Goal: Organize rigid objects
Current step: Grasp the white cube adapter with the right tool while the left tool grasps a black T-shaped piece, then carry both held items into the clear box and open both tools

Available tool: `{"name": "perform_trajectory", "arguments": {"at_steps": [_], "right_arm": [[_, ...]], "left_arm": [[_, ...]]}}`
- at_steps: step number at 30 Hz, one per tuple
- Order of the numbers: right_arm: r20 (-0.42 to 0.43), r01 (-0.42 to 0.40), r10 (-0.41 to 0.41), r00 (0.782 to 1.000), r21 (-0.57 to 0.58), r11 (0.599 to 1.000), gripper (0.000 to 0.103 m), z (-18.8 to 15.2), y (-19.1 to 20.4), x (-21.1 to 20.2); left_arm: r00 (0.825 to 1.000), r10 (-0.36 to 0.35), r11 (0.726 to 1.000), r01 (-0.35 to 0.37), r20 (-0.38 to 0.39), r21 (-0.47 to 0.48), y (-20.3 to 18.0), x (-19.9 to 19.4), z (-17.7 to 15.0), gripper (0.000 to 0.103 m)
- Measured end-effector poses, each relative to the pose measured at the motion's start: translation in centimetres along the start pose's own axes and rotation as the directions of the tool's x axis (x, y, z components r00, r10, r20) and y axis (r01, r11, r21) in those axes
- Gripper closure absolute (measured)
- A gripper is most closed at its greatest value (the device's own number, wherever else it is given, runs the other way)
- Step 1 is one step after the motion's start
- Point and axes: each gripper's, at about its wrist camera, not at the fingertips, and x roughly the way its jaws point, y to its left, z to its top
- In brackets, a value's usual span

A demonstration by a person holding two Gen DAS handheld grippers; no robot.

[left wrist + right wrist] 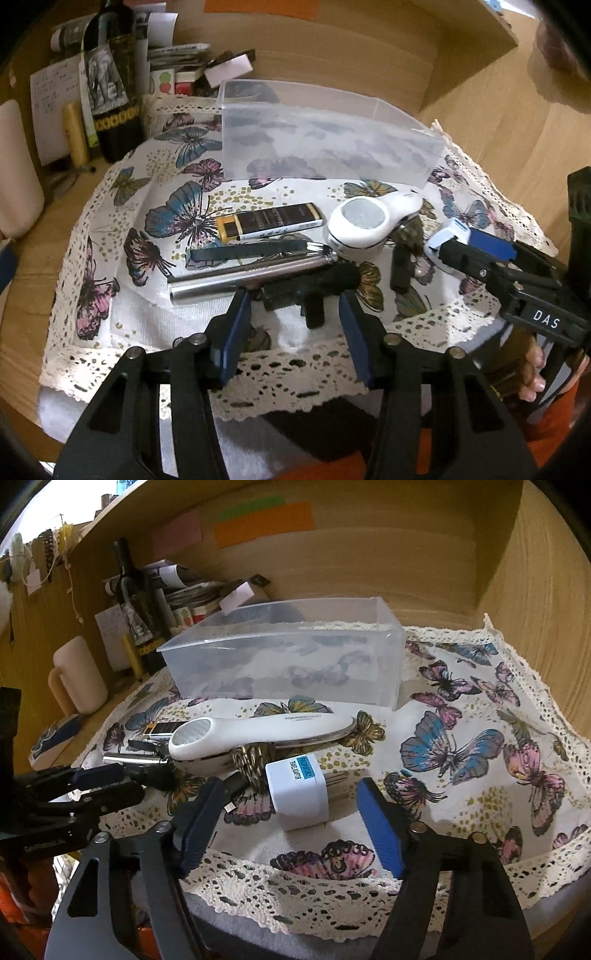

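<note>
Both jaws wide open, empty — white adapter [298, 791] btwn right jaws, clear bin [284, 661] beyond white handheld device [258, 731].

Clear plastic box [288, 664], lace-edged cloth [480, 775], seemingly metal tube [236, 282].

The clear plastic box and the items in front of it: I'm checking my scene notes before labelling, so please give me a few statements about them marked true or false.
1. The clear plastic box holds the white handheld device. False: the white handheld device lies on the butterfly cloth in front of the box.
2. The right gripper is open around the white travel adapter. True.
3. The left gripper is shut on the silver tube. False: it is open, and the silver tube lies on the cloth.
4. A dark bottle stands behind the cloth. True.
</note>
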Motion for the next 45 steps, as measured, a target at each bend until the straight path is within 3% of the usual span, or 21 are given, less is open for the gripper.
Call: {"name": "perform_trajectory", "arguments": {"at_steps": [3,6,10,12,24,33,39,45], "right_arm": [[-0.012,-0.01,0.01,1.0,0.01,1.0,0.05,0.1,-0.1,0.5],[-0.017,-0.01,0.01,1.0,0.015,1.0,0.065,0.2,-0.2,0.8],[-0.006,-0.01,0.01,1.0,0.016,1.0,0.066,0.2,-0.3,0.6],[0.003,-0.004,0.004,1.0,0.011,1.0,0.072,0.3,-0.2,0.4],[0.104,0.02,-0.019,0.994,-0.01,1.0,0.073,2.7,-0.1,-1.8],[0.24,0.066,-0.055,0.969,-0.039,0.997,0.073,7.6,-0.2,-4.2],[0.296,0.078,-0.059,0.953,-0.051,0.996,0.073,11.0,-0.4,-4.1],[0.293,0.075,-0.055,0.954,-0.059,0.995,0.073,14.3,-0.8,-1.9]], "left_arm": [[1.0,0.01,1.0,-0.01,0.011,0.01,-0.1,0.3,0.1,0.069],[1.0,0.011,1.0,-0.011,0.019,0.015,-0.3,0.3,0.1,0.07],[0.999,0.008,1.0,-0.008,0.033,0.018,-0.3,-0.1,0.3,0.072],[0.999,0.009,1.0,-0.01,0.049,0.022,-0.4,-0.6,0.4,0.073],[0.984,0.009,0.999,-0.014,0.177,0.031,-0.4,-3.3,3.6,0.073],[0.963,0.014,1.0,-0.021,0.269,0.021,0.5,-4.4,8.5,0.073],[0.955,0.021,1.0,-0.022,0.295,0.0,1.5,-4.2,11.9,0.073],[0.959,0.034,0.999,-0.032,0.281,-0.011,2.1,-2.6,15.1,0.073]]}}
